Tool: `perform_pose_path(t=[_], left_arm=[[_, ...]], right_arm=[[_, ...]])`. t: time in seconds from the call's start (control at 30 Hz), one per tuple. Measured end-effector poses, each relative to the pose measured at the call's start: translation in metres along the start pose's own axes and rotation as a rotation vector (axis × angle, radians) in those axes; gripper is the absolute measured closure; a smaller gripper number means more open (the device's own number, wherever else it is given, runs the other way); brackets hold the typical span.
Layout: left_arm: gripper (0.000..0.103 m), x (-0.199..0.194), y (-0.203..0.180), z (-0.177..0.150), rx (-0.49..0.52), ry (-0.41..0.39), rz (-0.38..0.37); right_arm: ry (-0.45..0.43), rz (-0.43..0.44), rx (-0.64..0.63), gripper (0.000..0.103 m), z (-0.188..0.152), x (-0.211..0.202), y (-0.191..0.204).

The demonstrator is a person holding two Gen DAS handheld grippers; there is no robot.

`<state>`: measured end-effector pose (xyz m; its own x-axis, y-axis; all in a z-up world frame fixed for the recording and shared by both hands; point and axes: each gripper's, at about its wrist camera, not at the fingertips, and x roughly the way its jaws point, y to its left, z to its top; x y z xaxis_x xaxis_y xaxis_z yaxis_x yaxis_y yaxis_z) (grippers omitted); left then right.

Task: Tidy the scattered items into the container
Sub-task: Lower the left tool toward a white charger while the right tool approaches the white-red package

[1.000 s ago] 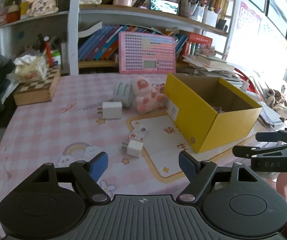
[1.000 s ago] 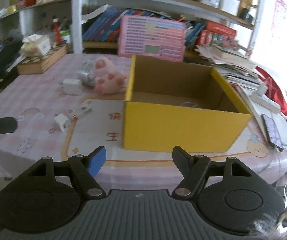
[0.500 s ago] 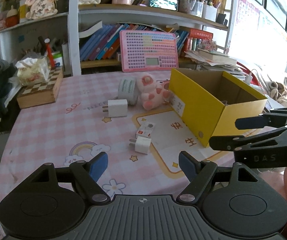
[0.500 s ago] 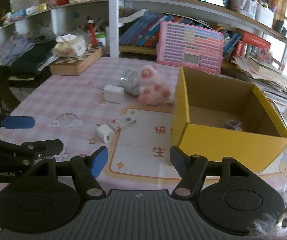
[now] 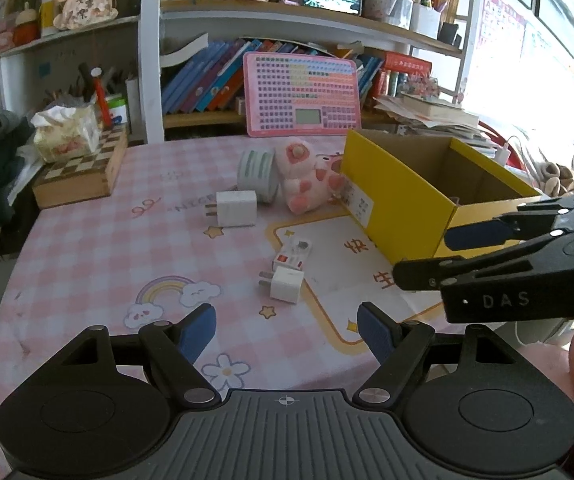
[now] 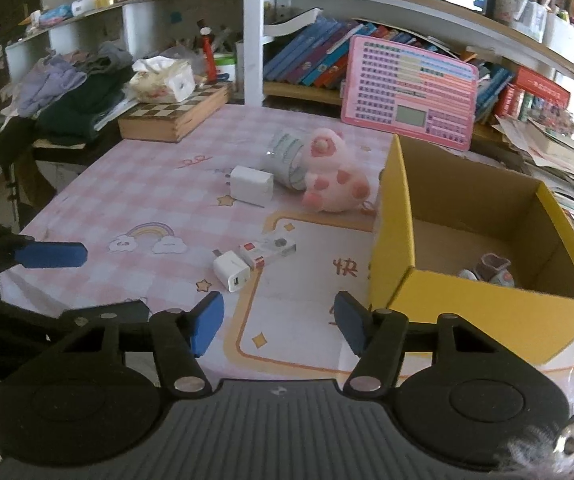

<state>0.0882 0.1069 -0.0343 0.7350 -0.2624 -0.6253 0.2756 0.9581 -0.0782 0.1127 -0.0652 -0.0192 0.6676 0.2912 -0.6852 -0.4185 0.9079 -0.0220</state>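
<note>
Both grippers, left (image 5: 287,326) and right (image 6: 279,318), hover wide apart and empty over the table (image 5: 99,248) edge, the small charger (image 5: 285,285) ahead, box (image 6: 487,308) at right, plush (image 6: 333,180) behind.

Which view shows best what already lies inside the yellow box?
The right wrist view: it looks down into the yellow box and shows a small purplish thing on its floor near the front wall. The left wrist view shows the box from the side, its wall hiding nearly all of the floor.
</note>
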Motion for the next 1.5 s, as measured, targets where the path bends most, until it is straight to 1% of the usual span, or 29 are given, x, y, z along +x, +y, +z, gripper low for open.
perform_pose_path(t=[0.2, 0.5, 0.57, 0.93, 1.13, 1.3, 1.4, 1.43, 1.5], left_arm=[[0.024, 0.011, -0.001, 0.007, -0.002, 0.003, 0.011], [0.025, 0.035, 0.000, 0.015, -0.045, 0.023, 0.030], [0.025, 0.042, -0.002, 0.017, -0.050, 0.032, 0.030], [0.025, 0.079, -0.004, 0.022, -0.079, 0.063, 0.046], [0.025, 0.095, -0.007, 0.024, -0.080, 0.066, 0.047], [0.025, 0.106, -0.008, 0.025, -0.101, 0.071, 0.052], [0.027, 0.112, -0.007, 0.025, -0.112, 0.077, 0.059], [0.031, 0.115, -0.007, 0.025, -0.116, 0.078, 0.065], [0.033, 0.118, -0.008, 0.026, -0.123, 0.082, 0.080]], right_arm=[[0.018, 0.053, -0.013, 0.044, 0.019, 0.018, -0.003], [0.095, 0.115, 0.060, 0.046, 0.050, 0.053, -0.018], [0.107, 0.127, 0.056, 0.047, 0.054, 0.059, -0.020], [0.155, 0.147, -0.002, 0.047, 0.073, 0.094, -0.027], [0.166, 0.132, -0.011, 0.047, 0.079, 0.106, -0.033], [0.182, 0.134, -0.026, 0.047, 0.082, 0.115, -0.037], [0.197, 0.143, -0.040, 0.047, 0.081, 0.121, -0.037], [0.203, 0.145, -0.043, 0.047, 0.081, 0.123, -0.037], [0.209, 0.147, -0.044, 0.047, 0.081, 0.127, -0.038]])
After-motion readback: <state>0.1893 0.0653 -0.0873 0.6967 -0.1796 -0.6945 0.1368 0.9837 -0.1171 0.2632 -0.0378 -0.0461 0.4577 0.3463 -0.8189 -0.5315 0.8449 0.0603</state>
